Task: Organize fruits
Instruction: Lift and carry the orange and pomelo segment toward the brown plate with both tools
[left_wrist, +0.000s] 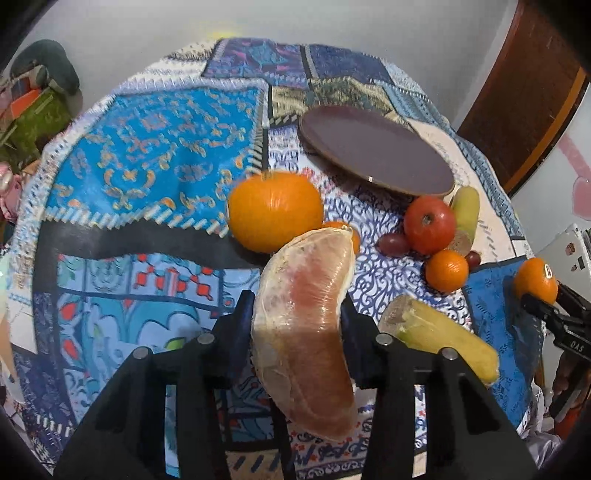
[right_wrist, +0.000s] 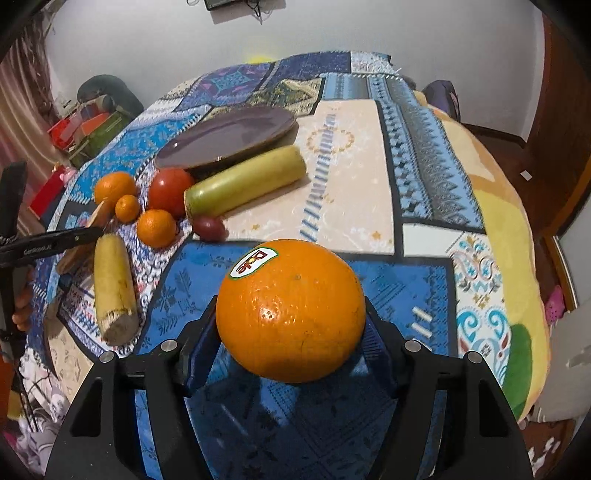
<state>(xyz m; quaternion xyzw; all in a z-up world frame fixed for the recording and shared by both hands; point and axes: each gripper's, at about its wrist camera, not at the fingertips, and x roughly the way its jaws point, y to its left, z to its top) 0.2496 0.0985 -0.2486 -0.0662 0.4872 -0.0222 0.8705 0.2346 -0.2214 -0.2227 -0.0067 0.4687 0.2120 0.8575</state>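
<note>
Left gripper (left_wrist: 297, 325) clenched on the pomelo segment (left_wrist: 304, 328) at lower centre, right gripper (right_wrist: 291, 332) grasping the stickered orange (right_wrist: 291, 310); advise gentle pressure, lowering both onto the purple plate (left_wrist: 376, 151) upper right.

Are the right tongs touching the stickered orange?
Touching. The right wrist view shows the right tongs with both blue pads pressed against the sides of the stickered orange, no gap visible.
</note>
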